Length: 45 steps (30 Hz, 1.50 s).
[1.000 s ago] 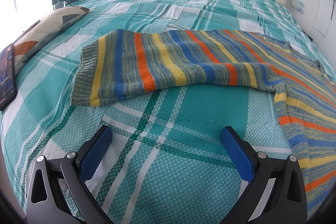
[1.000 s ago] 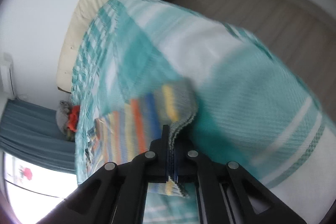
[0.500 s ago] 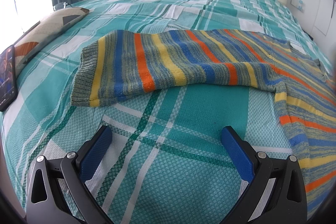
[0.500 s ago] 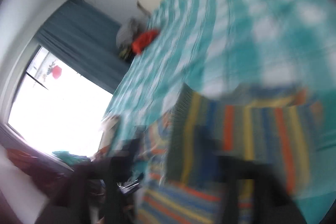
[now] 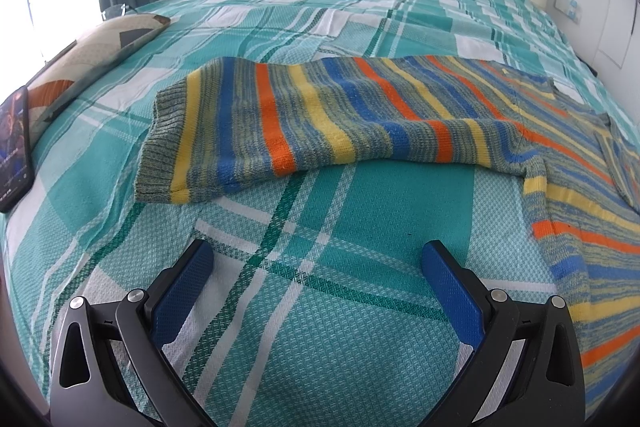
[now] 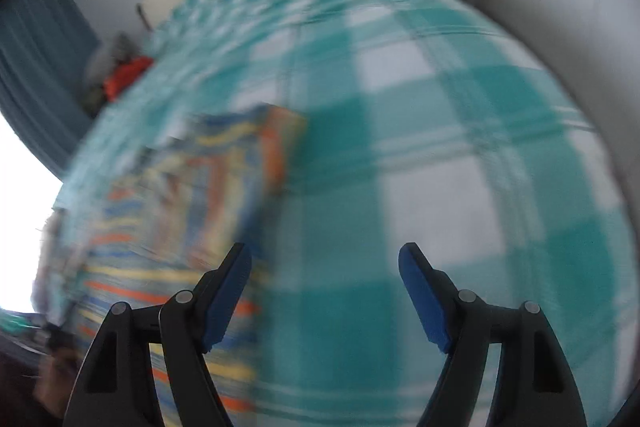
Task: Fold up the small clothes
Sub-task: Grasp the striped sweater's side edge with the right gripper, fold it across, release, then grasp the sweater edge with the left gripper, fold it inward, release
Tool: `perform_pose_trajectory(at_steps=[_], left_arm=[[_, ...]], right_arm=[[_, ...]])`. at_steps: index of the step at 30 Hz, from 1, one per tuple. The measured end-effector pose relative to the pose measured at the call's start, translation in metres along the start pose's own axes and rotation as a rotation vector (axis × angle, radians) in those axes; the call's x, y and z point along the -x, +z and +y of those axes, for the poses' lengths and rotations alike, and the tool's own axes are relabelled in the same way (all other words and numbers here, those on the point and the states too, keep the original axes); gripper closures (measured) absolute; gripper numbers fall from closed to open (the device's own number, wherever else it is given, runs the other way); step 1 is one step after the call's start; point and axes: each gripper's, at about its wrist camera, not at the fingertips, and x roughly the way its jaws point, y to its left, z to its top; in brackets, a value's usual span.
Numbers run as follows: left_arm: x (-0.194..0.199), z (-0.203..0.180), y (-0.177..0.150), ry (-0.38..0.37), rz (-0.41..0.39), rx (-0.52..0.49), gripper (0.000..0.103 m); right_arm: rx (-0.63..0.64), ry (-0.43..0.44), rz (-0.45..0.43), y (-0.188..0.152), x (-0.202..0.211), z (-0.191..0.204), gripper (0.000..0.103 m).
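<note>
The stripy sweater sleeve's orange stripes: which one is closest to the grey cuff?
On the striped knit sweater, the wide orange stripe left of the others sits nearest the grey ribbed cuff; the other orange stripes lie further right, toward the body.

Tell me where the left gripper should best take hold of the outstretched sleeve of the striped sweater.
Probably at the ribbed cuff, its free end. The sleeve lies flat across the plaid bedspread, so the open left gripper could come in low from the near side and pinch the cuff's near corner.

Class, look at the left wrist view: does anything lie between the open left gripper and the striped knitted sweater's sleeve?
Nothing visible: only bare teal plaid bedspread lies between the left gripper and the striped knitted sweater.
</note>
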Motion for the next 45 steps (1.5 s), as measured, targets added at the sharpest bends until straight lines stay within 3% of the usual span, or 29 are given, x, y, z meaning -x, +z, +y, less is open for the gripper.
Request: perform_pose_trajectory(at_steps=[5, 7, 13, 21, 34, 37, 42, 43, 45], left_arm=[[0.0, 0.0, 0.0, -0.001, 0.001, 0.001, 0.0], [-0.001, 0.0, 0.0, -0.001, 0.001, 0.001, 0.0], [-0.001, 0.0, 0.0, 0.003, 0.002, -0.002, 0.0], [-0.002, 0.0, 0.0, 0.002, 0.004, 0.001, 0.0], [0.002, 0.0, -0.003, -0.021, 0.049, 0.028, 0.0], [0.018, 0.008, -0.007, -0.062, 0.08, 0.116, 0.001], [0.052, 0.031, -0.011, -0.25, 0.09, 0.3, 0.002], [0.058, 0.042, -0.004, -0.263, 0.061, 0.332, 0.002], [0.059, 0.068, 0.014, -0.219, 0.018, 0.398, 0.002]], right_arm=[[0.073, -0.219, -0.111, -0.044, 0.009, -0.023, 0.026], [0.066, -0.268, -0.124, -0.057, 0.004, -0.031, 0.018], [0.054, -0.271, -0.121, -0.054, -0.015, -0.033, 0.003], [0.064, -0.31, -0.138, -0.058, -0.023, -0.029, 0.001], [0.056, -0.296, -0.138, -0.06, -0.022, -0.028, 0.001], [0.056, -0.297, -0.138, -0.06, -0.022, -0.028, 0.001], [0.054, -0.293, -0.14, -0.06, -0.022, -0.028, 0.001], [0.052, -0.291, -0.141, -0.06, -0.021, -0.029, 0.001], [0.051, -0.289, -0.142, -0.061, -0.021, -0.028, 0.001]])
